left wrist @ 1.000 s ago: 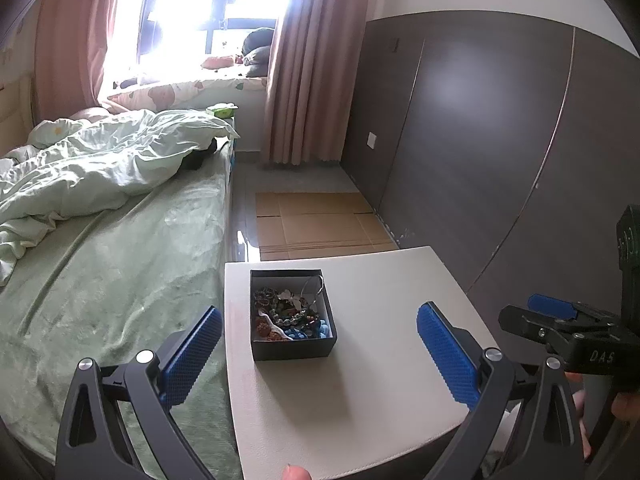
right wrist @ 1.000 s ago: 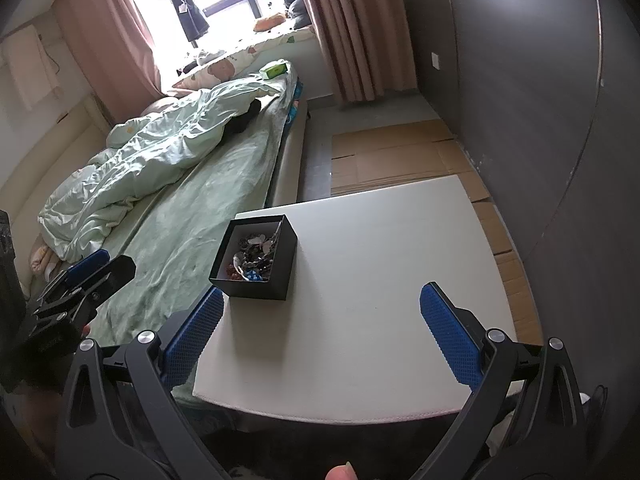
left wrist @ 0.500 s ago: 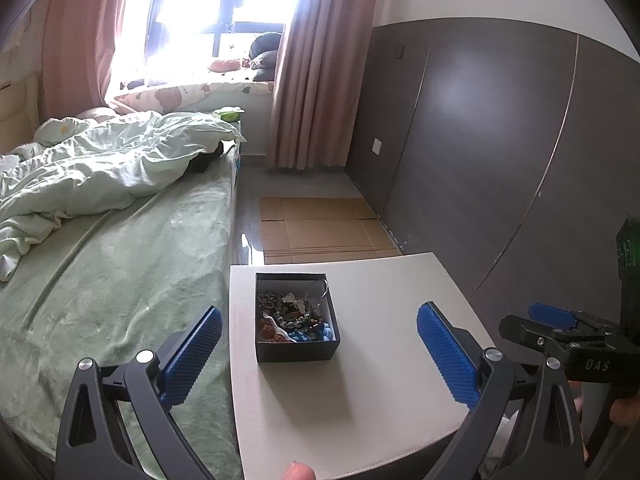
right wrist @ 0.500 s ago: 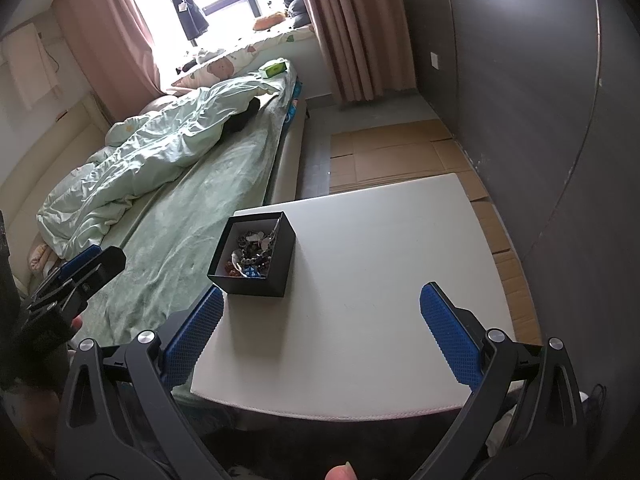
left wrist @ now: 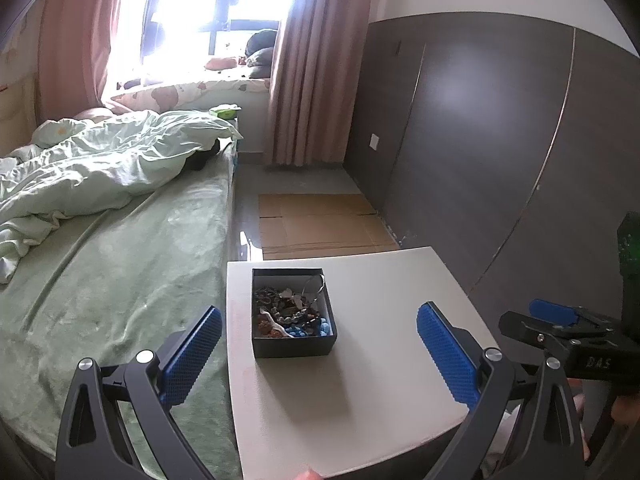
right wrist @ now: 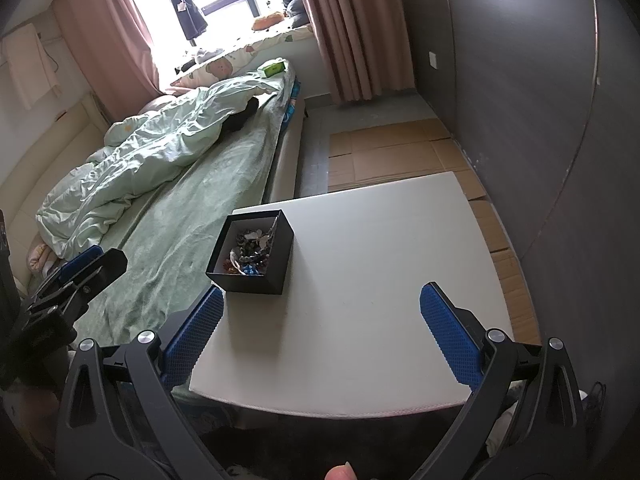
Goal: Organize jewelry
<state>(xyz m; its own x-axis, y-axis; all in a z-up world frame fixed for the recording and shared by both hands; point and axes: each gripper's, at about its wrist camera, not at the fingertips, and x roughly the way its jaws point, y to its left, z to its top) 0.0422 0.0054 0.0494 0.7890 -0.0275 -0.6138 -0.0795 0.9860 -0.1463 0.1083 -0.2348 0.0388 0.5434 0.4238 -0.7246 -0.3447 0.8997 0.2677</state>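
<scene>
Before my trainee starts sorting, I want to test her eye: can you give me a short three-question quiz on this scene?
1. True or false: the black box has its lid on.
2. The box sits nearer which table edge: A) bed side B) wall side?
3. What is the state of the left gripper and right gripper?

Key: 1. False, it is open, jewelry showing. 2. A. 3. Both open, empty.

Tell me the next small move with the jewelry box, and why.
Probably ease the left gripper forward and down toward the black box. Its jaws are wide open and empty, the tangled jewelry lies straight ahead inside, and the right gripper sits farther off to the side.
</scene>
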